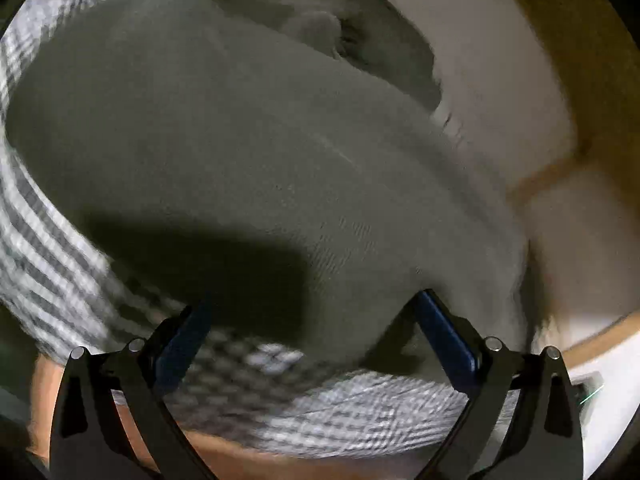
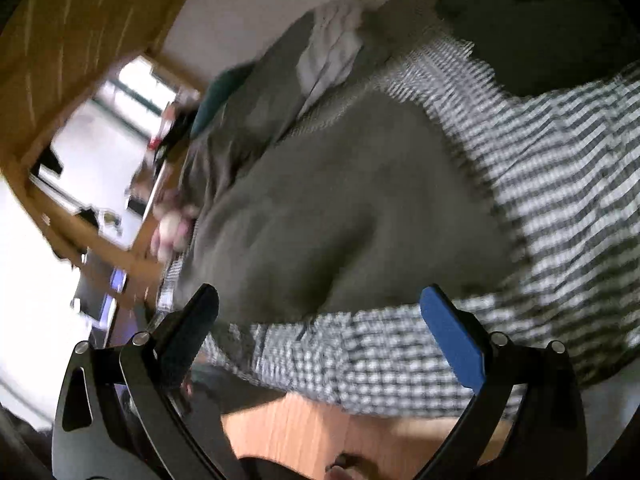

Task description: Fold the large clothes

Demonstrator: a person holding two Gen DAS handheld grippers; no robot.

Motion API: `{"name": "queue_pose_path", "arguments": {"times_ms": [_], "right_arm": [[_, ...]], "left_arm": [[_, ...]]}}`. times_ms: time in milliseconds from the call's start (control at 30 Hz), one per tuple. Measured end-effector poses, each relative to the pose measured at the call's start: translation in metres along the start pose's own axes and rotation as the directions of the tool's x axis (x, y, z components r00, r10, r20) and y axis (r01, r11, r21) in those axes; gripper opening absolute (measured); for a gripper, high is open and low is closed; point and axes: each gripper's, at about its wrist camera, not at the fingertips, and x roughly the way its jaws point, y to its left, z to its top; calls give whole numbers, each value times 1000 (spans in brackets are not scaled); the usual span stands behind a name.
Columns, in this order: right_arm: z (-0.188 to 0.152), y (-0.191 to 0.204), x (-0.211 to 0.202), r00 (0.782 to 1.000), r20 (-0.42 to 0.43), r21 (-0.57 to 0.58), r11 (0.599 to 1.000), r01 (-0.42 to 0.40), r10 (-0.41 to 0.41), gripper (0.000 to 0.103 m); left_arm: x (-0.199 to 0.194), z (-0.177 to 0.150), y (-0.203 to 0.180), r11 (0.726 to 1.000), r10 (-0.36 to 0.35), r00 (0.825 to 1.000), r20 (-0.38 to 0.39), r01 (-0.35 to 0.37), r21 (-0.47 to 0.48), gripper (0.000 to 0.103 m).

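A large grey garment (image 1: 240, 152) lies spread over a checked bedsheet (image 1: 52, 272), with more crumpled clothes (image 2: 328, 48) heaped beyond it. The left gripper (image 1: 316, 320) hangs just above the garment's near edge, jaws wide apart with nothing between them. The right gripper (image 2: 320, 312) is likewise fully open and empty, poised over the near hem where grey cloth meets the check. Both views are blurred, so the exact hem line is hard to place.

The step in hand seems to be taking a fresh hold for the next fold. It would go best if each gripper pinches only the grey layer at a corner of the near edge, not the sheet beneath, then lifts evenly so the fold lands straight.
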Motion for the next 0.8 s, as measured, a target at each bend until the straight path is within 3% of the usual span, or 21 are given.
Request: {"name": "queue_pose_path", "arguments": {"times_ms": [67,100,167,233,300,367,433,500,533,567,600,700,800], "right_arm": [[-12,2,19,999,-32,40,999,-26,27,100],[-16,0,29,998,-48,74,996,-48,52,100],[-22,-3,44,994,-66,126,989,-73,82,100],[-28,-4,54,995,-59,145,987,-66,76,100],[-31,-1,58,999,-39,116,993,-4,9,100],[-31,2,63,996,-27,80,993,82,-80,100],[-31,7,65,977,-20,35,976,215,-214,100],[-30,10,66,952,-2,2,952,305,-305,100],[-30,10,67,948,-2,0,948,320,-320,100],[-30,10,66,951,-3,9,951,310,-310,100],[-32,8,67,958,-3,23,958,285,-285,100],[-42,9,76,979,-19,70,976,204,-203,100],[-50,16,85,972,-42,37,972,233,-231,100]], "left_arm": [[2,1,16,972,-154,987,40,159,-175,98],[3,0,25,934,-224,971,83,238,-268,98],[7,1,29,875,-299,945,136,328,-355,98],[10,7,22,882,-307,942,137,336,-329,98],[11,15,20,882,-315,937,153,349,-316,98],[15,22,23,865,-322,935,147,354,-354,98],[20,24,22,857,-329,934,143,358,-370,97],[20,24,18,873,-321,938,131,347,-342,75],[19,25,15,890,-286,951,116,308,-337,45],[21,25,17,888,-266,958,110,288,-359,30],[23,24,25,860,-293,949,115,314,-401,30],[22,29,27,826,-353,928,120,369,-426,26],[15,39,16,806,-403,906,127,417,-419,26]]}}
